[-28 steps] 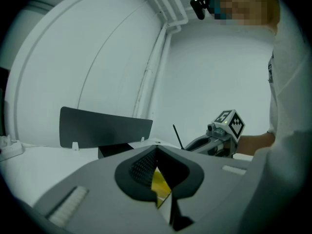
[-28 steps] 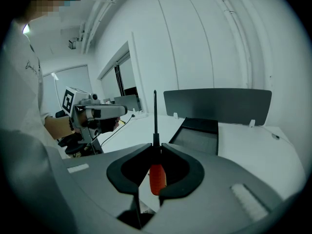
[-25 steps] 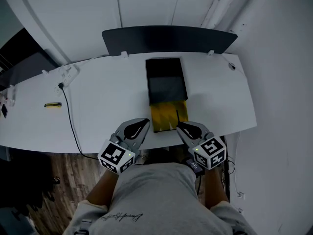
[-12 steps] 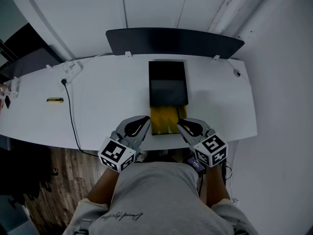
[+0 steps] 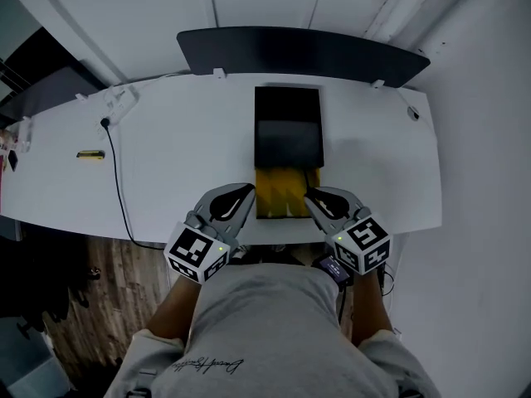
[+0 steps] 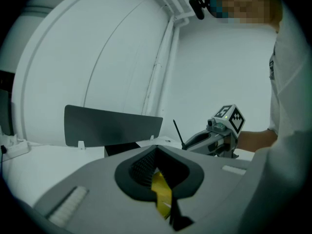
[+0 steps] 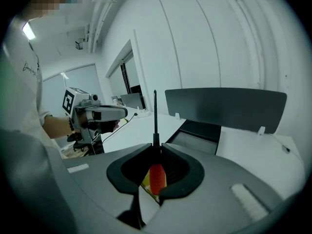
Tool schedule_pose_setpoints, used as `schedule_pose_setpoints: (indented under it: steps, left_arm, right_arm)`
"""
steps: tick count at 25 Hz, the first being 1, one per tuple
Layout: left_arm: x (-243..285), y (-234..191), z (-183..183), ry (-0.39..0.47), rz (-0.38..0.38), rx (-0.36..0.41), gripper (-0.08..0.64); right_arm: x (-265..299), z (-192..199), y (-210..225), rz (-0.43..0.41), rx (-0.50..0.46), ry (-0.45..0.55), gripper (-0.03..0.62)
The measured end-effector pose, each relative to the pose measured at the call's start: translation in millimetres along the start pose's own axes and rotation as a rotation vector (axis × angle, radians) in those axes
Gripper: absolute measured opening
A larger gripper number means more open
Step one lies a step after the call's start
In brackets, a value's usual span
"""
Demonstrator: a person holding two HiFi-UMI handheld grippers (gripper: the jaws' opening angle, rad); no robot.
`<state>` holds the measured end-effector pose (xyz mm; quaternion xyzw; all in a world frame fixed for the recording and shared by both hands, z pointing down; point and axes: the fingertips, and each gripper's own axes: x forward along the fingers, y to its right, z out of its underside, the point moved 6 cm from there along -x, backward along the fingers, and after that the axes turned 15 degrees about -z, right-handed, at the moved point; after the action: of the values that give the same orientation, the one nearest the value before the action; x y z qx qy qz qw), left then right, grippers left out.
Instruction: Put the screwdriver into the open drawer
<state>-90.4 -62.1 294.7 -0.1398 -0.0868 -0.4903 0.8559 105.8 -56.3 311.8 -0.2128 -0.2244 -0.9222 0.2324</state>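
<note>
Right gripper (image 5: 310, 197) fingers pinching screwdriver (image 7: 157, 178), at 3 o'clock of open yellow drawer (image 5: 282, 196), left gripper (image 5: 247, 192) fingers pressed together, empty, at its 9 o'clock, table (image 5: 182, 164) beneath

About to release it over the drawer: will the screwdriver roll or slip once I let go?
Likely stiff: the screwdriver shaft stands straight out of the right gripper. Its rounded red handle could roll, though the walls of the yellow drawer should probably stop it. It looks light for its length.
</note>
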Motion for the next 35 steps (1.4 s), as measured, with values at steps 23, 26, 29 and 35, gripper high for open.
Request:
schedule_pose_setpoints:
  steps: [23,26,29,35]
  left_arm:
    - [27.0,-7.0,27.9,-0.065,0.000,-0.027,0.000]
    - [29.7,-5.8,32.7,-0.075,0.007,-0.040,0.000]
    - [32.8,-4.7,36.2,-0.083,0.015,-0.046,0.000]
    - [38.7,-6.6,42.8,-0.094,0.018,-0.060,0.000]
  right_arm:
    - [17.5,26.0,29.4,0.035,0.004,-0.085,0.075]
    - [21.0,29.3,31.6,0.035,0.004,-0.098,0.074]
    - [23.9,31.6,35.0,0.033,0.003,-0.111,0.074]
    - [29.7,35.3,40.2,0.025,-0.016,-0.154,0.074]
